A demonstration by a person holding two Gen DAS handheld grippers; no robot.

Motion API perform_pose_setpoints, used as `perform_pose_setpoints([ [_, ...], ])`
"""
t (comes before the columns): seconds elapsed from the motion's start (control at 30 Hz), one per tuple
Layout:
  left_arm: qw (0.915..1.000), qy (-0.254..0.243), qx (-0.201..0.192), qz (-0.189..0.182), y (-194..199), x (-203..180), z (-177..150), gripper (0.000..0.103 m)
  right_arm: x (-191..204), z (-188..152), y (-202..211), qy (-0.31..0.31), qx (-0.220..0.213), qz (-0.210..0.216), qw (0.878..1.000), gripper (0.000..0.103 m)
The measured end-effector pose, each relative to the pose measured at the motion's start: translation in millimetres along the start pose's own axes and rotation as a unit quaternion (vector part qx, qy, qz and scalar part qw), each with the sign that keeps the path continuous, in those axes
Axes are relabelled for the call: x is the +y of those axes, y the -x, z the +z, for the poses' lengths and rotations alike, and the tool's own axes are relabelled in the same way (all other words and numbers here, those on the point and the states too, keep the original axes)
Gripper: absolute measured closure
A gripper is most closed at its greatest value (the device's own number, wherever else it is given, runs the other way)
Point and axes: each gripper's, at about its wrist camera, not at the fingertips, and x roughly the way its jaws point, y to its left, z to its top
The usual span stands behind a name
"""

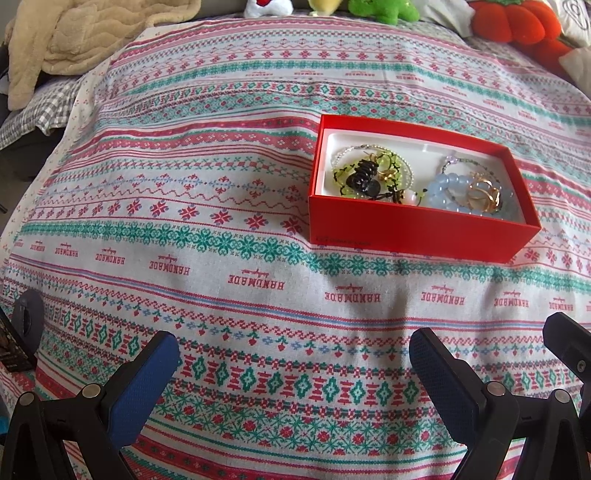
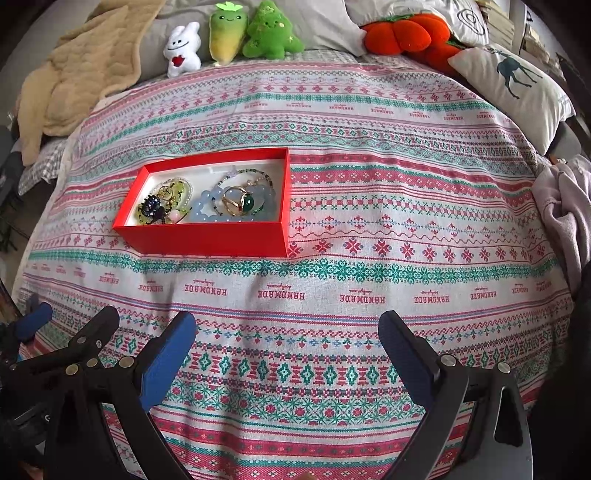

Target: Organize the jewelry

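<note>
A red box with a white lining sits on the patterned cloth; it also shows in the right wrist view. Inside lie a pale blue bead bracelet, gold rings, one with a green stone, a black beaded piece and green and clear bead strands. My left gripper is open and empty, low over the cloth in front of the box. My right gripper is open and empty, to the right of the left one.
The patterned cloth covers a bed. Plush toys, an orange plush and a deer cushion line the back. A beige blanket lies at back left, a grey garment at right.
</note>
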Motion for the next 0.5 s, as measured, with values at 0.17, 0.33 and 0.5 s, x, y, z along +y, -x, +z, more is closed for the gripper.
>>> perform_pose_setpoints([
  [0.17, 1.0, -0.002, 0.0, 0.0, -0.4, 2.4, 0.2, 0.001, 0.7, -1.3, -2.0, -0.003, 0.003, 0.001, 1.0, 0.003],
  [0.33, 1.0, -0.002, 0.0, 0.001, -0.4, 3.2, 0.5, 0.001, 1.2, -1.6, -2.6, -0.003, 0.004, 0.001, 1.0, 0.003],
  [0.5, 1.0, -0.001, 0.002, 0.001, -0.5, 4.1, 0.2, 0.001, 2.1, -1.9, -3.5, -0.002, 0.005, 0.001, 1.0, 0.003],
])
